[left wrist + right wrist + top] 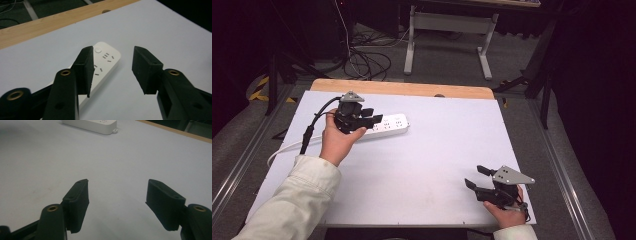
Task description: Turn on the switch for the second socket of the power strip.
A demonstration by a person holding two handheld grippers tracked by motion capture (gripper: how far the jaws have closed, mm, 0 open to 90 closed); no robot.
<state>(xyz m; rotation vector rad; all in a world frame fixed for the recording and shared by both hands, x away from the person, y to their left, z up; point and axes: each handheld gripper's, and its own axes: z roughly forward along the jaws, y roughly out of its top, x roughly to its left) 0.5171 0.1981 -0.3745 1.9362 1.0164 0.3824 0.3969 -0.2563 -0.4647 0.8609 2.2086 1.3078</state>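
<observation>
Here, smooth white rounded power strip (105, 62) (plastic); left gripper (112, 71) agape.

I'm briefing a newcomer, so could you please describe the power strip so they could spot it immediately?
Find the white table with its wooden far edge. Toward its far left, beside the left gripper, lies the power strip: a flat white bar with rows of sockets, the one loose item there.
</observation>
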